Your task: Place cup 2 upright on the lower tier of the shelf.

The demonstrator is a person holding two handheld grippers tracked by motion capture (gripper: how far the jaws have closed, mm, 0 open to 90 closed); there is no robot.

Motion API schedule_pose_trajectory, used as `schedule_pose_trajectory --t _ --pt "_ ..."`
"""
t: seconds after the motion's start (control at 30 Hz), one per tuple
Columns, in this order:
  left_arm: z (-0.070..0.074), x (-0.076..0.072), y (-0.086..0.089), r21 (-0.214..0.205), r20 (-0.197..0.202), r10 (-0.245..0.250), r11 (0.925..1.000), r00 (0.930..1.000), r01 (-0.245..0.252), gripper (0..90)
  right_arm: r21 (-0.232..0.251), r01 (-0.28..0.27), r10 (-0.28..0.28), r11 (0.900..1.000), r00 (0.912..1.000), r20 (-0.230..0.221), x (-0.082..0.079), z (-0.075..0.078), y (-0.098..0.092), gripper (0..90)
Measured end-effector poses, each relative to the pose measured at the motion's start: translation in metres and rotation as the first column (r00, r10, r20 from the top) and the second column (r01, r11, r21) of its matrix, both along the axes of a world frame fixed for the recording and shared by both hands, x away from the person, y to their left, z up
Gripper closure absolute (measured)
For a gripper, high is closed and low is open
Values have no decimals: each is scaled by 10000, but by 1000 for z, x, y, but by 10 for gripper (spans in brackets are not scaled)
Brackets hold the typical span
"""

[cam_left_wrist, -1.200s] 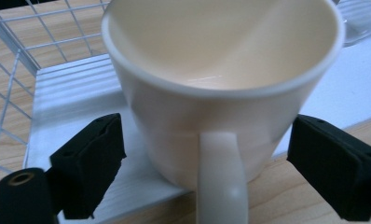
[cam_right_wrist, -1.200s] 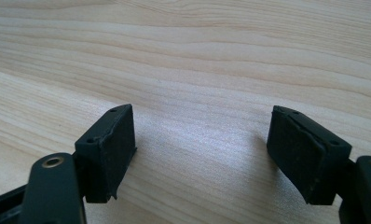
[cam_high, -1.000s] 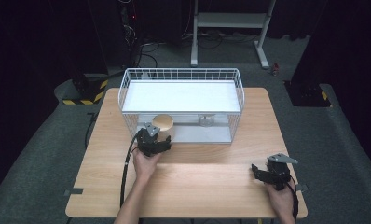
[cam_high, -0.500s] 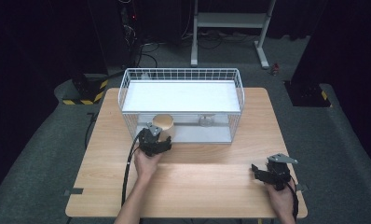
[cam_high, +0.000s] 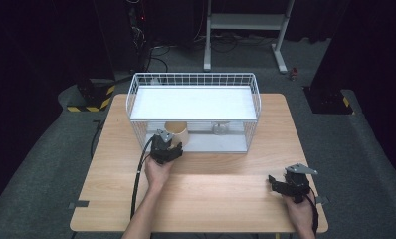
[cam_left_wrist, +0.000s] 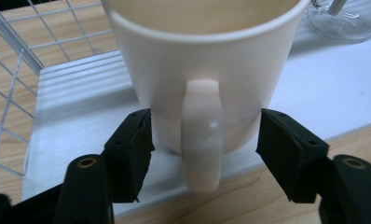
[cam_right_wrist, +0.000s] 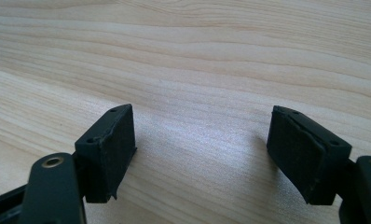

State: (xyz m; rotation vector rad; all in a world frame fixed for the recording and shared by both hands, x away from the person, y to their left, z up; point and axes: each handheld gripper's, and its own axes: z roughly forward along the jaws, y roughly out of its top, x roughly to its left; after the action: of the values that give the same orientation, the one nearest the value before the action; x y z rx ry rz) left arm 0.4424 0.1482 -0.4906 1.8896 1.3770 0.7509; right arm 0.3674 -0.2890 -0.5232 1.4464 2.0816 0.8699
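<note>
Bright overhead light on the table (cam_high: 201, 194), dark surroundings; the close mug (cam_left_wrist: 202, 60) looks slightly soft.

Change noted: left gripper (cam_left_wrist: 204, 140), jaws have just been closing around the base of the cream mug (cam_left_wrist: 207, 70). Mug body sits between the two black pads, its handle (cam_left_wrist: 201, 135) facing straight back toward the gripper, midway between the jaws. Left pad at or very near the mug wall; right pad likewise at its side; firm contact cannot be told.
</note>
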Motion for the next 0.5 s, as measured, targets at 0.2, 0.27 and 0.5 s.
schedule_pose_trajectory --t 0.2,0.27,0.5 --pt "-1 6 -1 135 -367 50 9999 9993 -46 392 3 3 -3 10000 10000 -1 0 0 0 238" --pt "0 9 -2 217 -369 68 9997 9993 -60 394 8 7 -7 10000 10000 -5 0 0 0 238" --pt "-5 19 -1 -201 -526 156 9997 9985 -166 424 5 6 -6 10000 10000 -4 0 0 0 238"
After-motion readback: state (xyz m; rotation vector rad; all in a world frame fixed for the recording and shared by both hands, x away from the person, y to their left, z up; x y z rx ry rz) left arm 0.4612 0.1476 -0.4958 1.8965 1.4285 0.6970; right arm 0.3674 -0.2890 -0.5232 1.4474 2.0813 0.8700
